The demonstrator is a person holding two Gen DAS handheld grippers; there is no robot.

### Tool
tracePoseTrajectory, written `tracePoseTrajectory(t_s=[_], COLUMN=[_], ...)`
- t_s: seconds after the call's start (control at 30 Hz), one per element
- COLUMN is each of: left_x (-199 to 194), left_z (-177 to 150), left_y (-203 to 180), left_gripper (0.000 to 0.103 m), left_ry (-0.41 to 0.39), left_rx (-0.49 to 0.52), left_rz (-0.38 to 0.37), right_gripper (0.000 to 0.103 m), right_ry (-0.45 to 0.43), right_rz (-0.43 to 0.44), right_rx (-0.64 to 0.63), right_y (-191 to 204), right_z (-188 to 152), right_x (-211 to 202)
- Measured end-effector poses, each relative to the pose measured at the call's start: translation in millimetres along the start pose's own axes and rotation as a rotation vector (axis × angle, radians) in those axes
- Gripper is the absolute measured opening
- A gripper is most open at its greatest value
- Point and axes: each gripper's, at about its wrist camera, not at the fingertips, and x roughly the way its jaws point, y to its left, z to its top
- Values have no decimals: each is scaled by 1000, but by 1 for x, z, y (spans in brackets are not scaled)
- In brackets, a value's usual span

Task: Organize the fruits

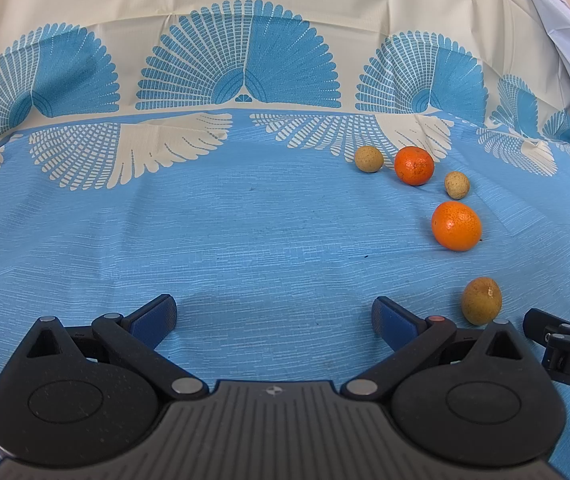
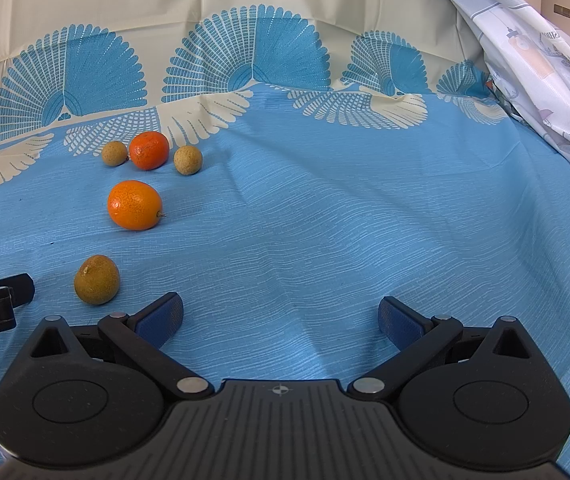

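Both sets of tongs, left tongs (image 1: pixel 275 316) and right tongs (image 2: pixel 281 316), hang spread and empty over the blue cloth (image 2: pixel 325 220), and the nearest brown fruit (image 2: pixel 97 279) sits between them, looking slightly closer to the right.

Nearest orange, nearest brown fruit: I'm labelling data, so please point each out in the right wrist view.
Nearest orange (image 2: pixel 135 205): right wrist view, centre of its peel.
Nearest brown fruit (image 2: pixel 97 279): right wrist view, middle of its skin.
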Motion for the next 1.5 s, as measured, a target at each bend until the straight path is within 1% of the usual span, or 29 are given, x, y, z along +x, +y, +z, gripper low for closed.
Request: tracePoseTrajectory(t_s=[0.5,0.57,0.67,0.7,0.73,0.77,0.83,0.87,0.9,0.97,1.0,1.03,1.07,1.1,1.17,1.23,1.33,1.4,1.43,1.47,1.5], left_x=[0,0,1,2,1,1,3,3,2,-8,-21,-37,-50,-60,-73,-70,-56,-45,-40,-37,-35], left_z=[0,0,1,3,6,10,17,20,23,30,32,33,35,35,33,29,19,11,9,8,8], left_y=[0,0,-4,-5,-6,-6,-2,-2,-2,-1,0,-1,-5,-11,-29,-50,-79,-93,-97,-99,-98], left_gripper=[103,103,103,103,103,103,103,103,103,103,103,103,103,103,103,103,103,103,103,102,94], left_ry=[-1,0,2,9,31,68,127,152,181,220,203,169,145,133,127,156,236,271,281,279,268], left_rx=[2,5,-8,-20,-12,6,-19,-15,2,22,21,37,69,102,156,188,232,277,294,305,306], left_rz=[1,3,22,32,36,29,16,14,3,-51,-93,-148,-190,-216,-267,-299,-291,-238,-202,-180,-172], right_gripper=[102,102,103,103,103,103,103,103,103,102,102,102,102,103,103,102,103,103,103,103,103], right_ry=[2,12,50,50,48,48,48,46,45,45,45,41,32,16,-19,-42,-25,-16,-16,-18,-16], right_rz=[-5,7,58,65,67,72,75,72,71,77,74,55,28,-4,-48,-78,-91,-79,-65,-41,-14], right_rx=[-3,1,-33,-30,-28,-28,-32,-35,-38,-35,-24,-8,15,49,129,214,306,321,312,299,282], right_y=[1,-2,-10,-14,-16,-17,-17,-17,-16,-18,-21,-26,-32,-42,-64,-85,-102,-103,-101,-97,-92], right_z=[1,2,7,7,6,6,5,5,4,5,6,8,10,13,17,17,12,11,10,10,9], right_x=[0,0,-2,-3,-4,-5,-5,-5,-5,-6,-7,-8,-10,-14,-23,-30,-31,-30,-29,-28,-28])
